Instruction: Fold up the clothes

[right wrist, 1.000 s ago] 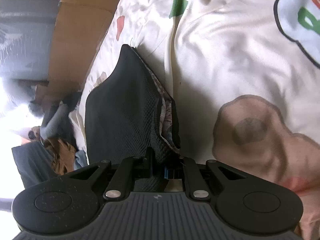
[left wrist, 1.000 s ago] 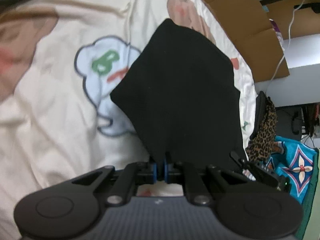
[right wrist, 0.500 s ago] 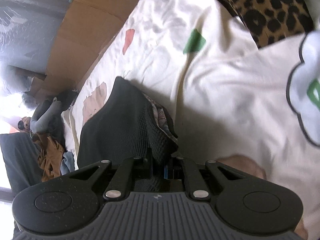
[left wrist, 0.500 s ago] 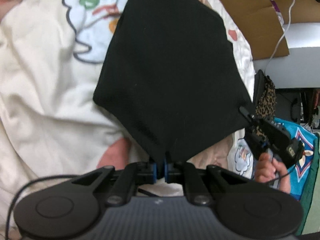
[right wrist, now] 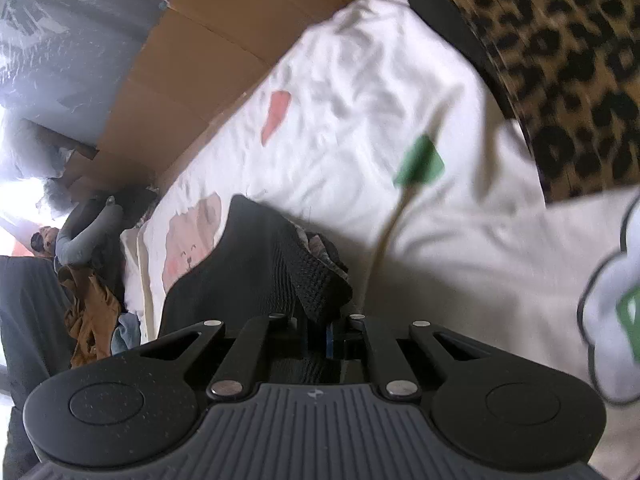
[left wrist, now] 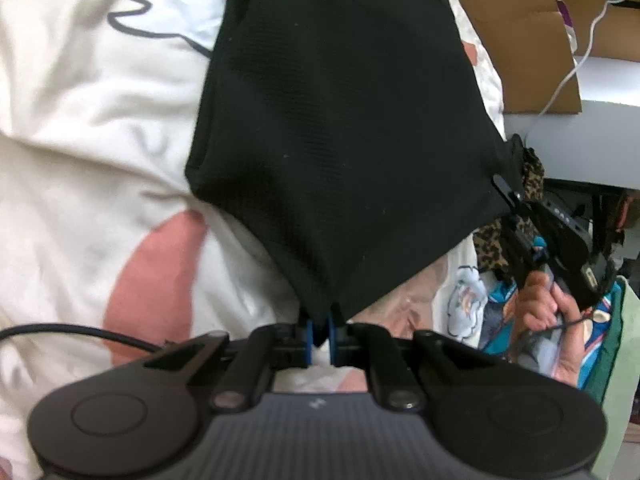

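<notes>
I am holding a black garment (left wrist: 344, 128) stretched between my two tools above the cream bedsheet (left wrist: 88, 128), which is printed with pastel cartoon shapes. The cloth is looking matte and finely ribbed, with a coarser mesh-like weave and a patterned lining showing at the corner seen from the right wrist. My left gripper (left wrist: 319, 334) is pinching its lower corner between nearly closed blue pads. My right gripper (right wrist: 326, 334) is clamping another corner, narrow as well. No brand or lettering on the garment is reading clearly to me.
</notes>
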